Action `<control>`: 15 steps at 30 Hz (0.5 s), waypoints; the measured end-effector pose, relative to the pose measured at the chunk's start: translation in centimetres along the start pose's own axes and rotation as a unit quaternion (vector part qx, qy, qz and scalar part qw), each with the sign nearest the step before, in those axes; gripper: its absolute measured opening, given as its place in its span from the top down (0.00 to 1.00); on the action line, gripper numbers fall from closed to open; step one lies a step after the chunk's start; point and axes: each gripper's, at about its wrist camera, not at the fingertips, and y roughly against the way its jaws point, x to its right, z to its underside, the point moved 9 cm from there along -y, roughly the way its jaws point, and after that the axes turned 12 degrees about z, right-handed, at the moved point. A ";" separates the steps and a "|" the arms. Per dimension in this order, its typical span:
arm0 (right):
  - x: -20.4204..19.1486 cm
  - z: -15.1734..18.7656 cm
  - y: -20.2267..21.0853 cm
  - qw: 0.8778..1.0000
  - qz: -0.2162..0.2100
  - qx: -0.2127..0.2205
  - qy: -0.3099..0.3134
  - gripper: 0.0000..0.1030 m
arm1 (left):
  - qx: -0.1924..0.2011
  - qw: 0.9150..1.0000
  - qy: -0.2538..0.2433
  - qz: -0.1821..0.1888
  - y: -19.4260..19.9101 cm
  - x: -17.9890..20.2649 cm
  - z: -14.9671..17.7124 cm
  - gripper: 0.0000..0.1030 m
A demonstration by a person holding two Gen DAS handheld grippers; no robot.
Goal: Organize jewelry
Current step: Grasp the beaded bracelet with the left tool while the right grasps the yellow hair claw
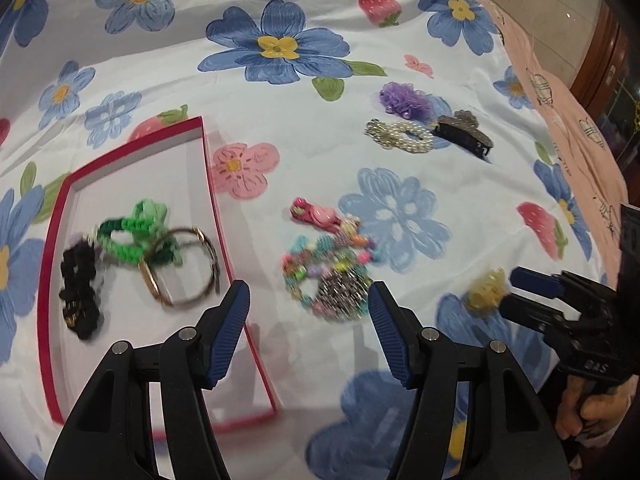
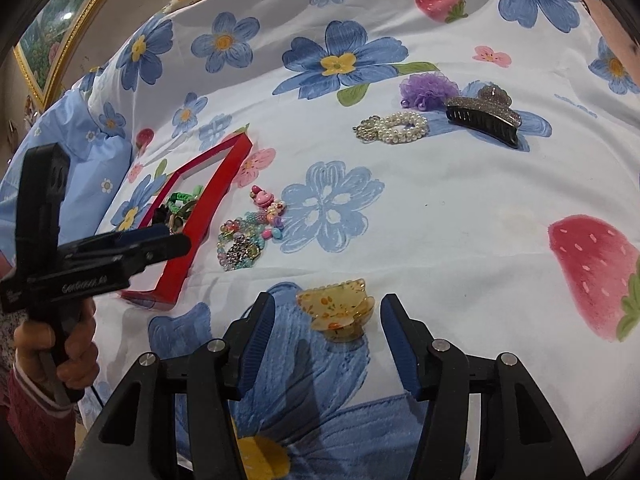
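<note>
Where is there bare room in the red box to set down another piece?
The red box is bare at its far end, toward the corner, and along its near edge. The middle is crowded: black scrunchie, green band and gold bangles lie bunched together.

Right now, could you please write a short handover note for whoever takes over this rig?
Left gripper: jaws open, empty, above the red box's near edge and the beaded bracelets.
Right gripper: jaws open around the yellow claw clip, not gripping.
Done: green band, black scrunchie and gold bangles are in the box.
Left, on the bedsheet: yellow clip, bracelets, pink clip, pearl piece, purple scrunchie, dark claw clip.
</note>
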 end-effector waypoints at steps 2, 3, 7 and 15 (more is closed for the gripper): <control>0.1 -0.2 -0.2 1.000 0.000 0.000 0.001 0.45 | -0.009 1.000 -0.008 -0.001 -0.7 -0.3 -0.3 0.47; 0.1 -0.2 -0.3 1.000 -0.001 -0.001 0.001 0.45 | -0.016 1.000 -0.014 -0.002 -1.2 -0.4 -0.5 0.50; 0.3 -0.2 -0.9 1.000 -0.003 -0.008 -0.006 0.46 | -0.047 0.998 -0.043 -0.009 -3.2 -0.7 -0.5 0.59; 0.6 0.0 -2.1 1.000 -0.003 -0.021 -0.012 0.50 | -0.083 0.995 -0.061 -0.016 -5.7 -1.1 0.0 0.69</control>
